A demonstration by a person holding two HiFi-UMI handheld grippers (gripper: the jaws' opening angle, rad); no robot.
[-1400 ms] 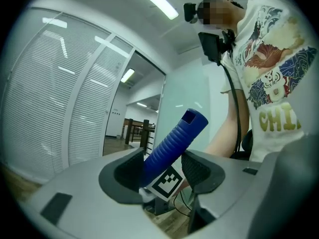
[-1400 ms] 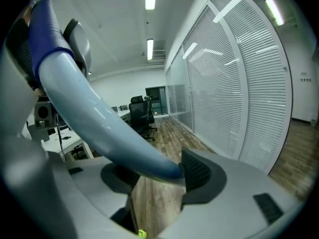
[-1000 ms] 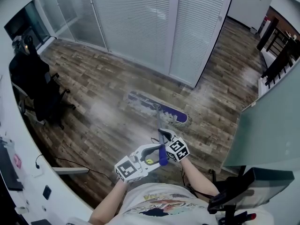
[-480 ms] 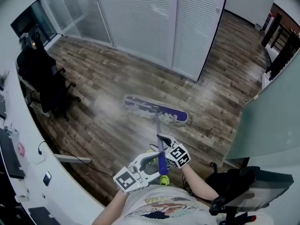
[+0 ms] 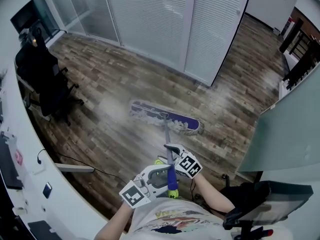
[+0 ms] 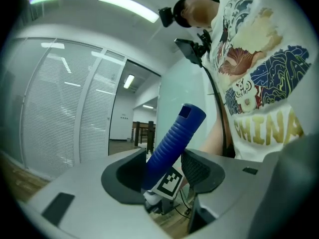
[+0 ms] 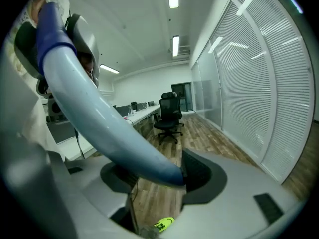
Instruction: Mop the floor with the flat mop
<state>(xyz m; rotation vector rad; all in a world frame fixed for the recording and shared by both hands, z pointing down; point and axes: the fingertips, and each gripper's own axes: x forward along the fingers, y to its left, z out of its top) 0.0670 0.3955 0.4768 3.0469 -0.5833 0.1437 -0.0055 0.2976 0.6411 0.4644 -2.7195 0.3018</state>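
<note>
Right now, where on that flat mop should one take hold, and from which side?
Hold the handle, not the mop head flat on the floor. The ribbed blue grip at the top end suits the left gripper, the pale shaft below it the right gripper. Come sideways across the leaning round handle, so the fingers close on its opposite sides.

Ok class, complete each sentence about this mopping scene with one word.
1. The left gripper is shut on the mop's ribbed ____ grip.
2. The right gripper is shut on the pale pole, so ____ grippers hold the mop.
3. The flat mop head rests on the ____ floor.
4. The office chair is ____.
Missing words: blue; both; wooden; black.
</note>
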